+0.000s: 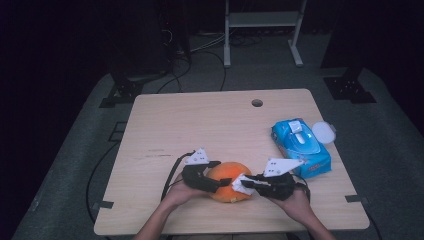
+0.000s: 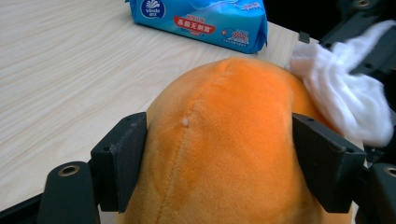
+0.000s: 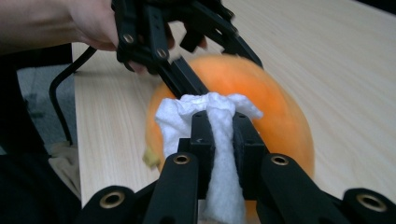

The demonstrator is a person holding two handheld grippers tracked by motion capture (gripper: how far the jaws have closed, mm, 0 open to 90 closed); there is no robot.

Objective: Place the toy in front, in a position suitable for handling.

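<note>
Forearms enter the high view at 6 o'clock, converging on an orange plush pumpkin [image 1: 228, 181] at the near table edge. From 9 o'clock the left gripper [image 1: 212, 179] lies level, its jaws pressed into the plush's flanks. From 3 o'clock the right gripper [image 1: 248, 185], also level, pinches a white tissue [image 3: 212, 122] tight and holds it against the plush's skin. Farther off, at 2 o'clock, a blue wet-wipes pack [image 1: 301, 146] lies on the wooden table [image 1: 210, 120], a white lid [image 1: 323, 132] just beside it.
</note>
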